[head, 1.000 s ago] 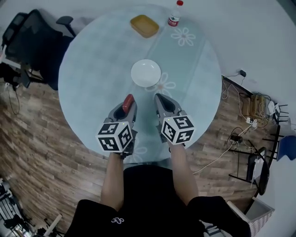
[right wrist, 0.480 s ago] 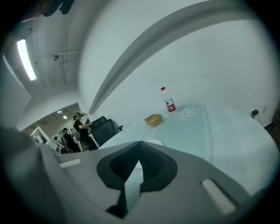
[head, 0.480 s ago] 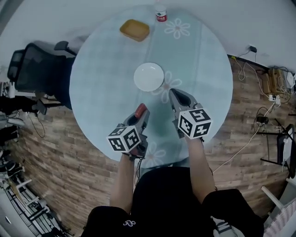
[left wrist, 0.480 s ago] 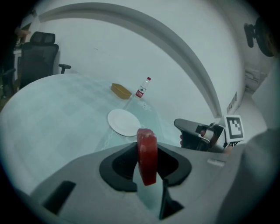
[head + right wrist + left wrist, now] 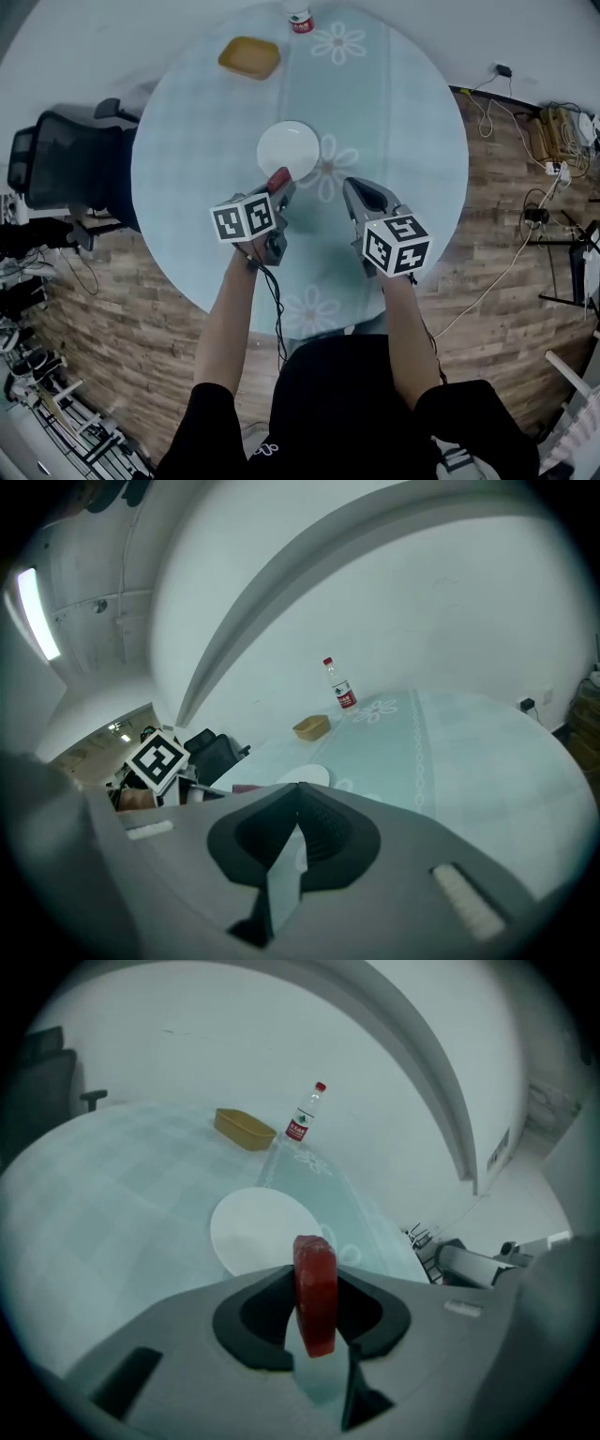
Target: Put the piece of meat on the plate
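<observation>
The left tongs [image 5: 280, 190], clamped on the red piece of meat [image 5: 315, 1293], hold it on edge by the near rim of the white plate [image 5: 291, 141] on the round tabletop [image 5: 403, 122], while the right tongs [image 5: 354, 191], closed and empty, hover just right.

A yellow dish [image 5: 246, 1130] lies near a bottle [image 5: 306, 1115] (red-labelled) on the round table [image 5: 94, 1204].

Open tabletop [image 5: 187, 178] surrounds the plate [image 5: 289, 150]; yellow tray [image 5: 249, 57] and bottle [image 5: 300, 20] stand well apart by the far rim.
</observation>
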